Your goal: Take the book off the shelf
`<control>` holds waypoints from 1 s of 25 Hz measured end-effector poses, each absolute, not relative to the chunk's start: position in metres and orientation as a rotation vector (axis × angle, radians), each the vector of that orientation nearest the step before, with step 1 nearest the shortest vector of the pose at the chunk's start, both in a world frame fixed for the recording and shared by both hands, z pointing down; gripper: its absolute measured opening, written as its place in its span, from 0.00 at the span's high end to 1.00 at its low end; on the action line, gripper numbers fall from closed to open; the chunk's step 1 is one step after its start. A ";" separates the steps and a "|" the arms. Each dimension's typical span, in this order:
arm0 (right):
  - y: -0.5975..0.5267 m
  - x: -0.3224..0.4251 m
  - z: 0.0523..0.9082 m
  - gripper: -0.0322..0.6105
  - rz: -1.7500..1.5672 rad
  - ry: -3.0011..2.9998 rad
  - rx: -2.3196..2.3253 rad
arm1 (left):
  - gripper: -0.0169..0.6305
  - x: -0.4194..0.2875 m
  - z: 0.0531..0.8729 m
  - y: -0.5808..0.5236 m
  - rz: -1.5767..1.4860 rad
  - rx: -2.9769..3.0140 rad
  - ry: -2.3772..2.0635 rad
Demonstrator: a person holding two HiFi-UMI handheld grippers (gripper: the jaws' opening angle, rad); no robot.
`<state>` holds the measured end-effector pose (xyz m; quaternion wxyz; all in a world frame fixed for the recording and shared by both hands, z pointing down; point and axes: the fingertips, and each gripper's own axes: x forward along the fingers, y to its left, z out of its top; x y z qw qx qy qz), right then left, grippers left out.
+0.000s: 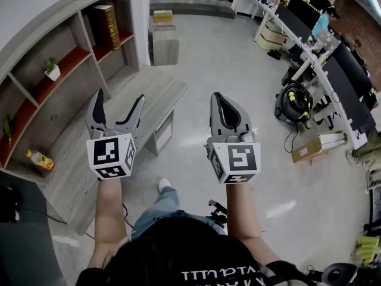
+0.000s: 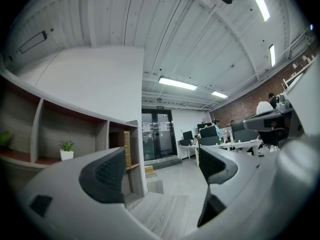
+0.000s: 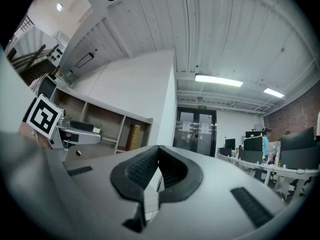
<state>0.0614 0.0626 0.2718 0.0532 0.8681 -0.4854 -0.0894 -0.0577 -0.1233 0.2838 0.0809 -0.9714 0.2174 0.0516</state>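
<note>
A thick brown book with gold print [image 1: 107,25] stands upright in the far end compartment of the grey wall shelf [image 1: 71,43]; the same book [image 2: 127,149] shows in the left gripper view and as a brown book [image 3: 134,137] in the right gripper view. My left gripper [image 1: 119,107] is held in mid-air well short of the shelf, jaws spread wide with nothing between them. My right gripper [image 1: 223,98] hovers beside it over the floor, its jaws pressed together and empty.
A small potted plant [image 1: 52,69] and a yellow bottle [image 1: 39,158] sit in nearer shelf compartments. A low wooden step platform [image 1: 152,103] runs along the shelf foot. Boxes [image 1: 163,37] stand past the shelf end. Desks [image 1: 333,64] with monitors line the right.
</note>
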 end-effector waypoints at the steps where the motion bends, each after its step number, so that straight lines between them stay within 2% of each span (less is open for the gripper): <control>1: 0.051 0.071 0.272 0.93 -0.271 -1.480 2.630 | 0.26 -0.049 0.284 -0.135 0.159 -2.906 0.663; 14: -0.087 0.180 0.276 0.93 -0.248 -1.590 2.539 | 0.26 0.043 0.288 -0.264 0.145 -2.898 0.827; 25: -0.152 0.197 0.304 0.93 -0.174 -1.713 2.466 | 0.26 0.058 0.304 -0.299 0.060 -2.874 0.872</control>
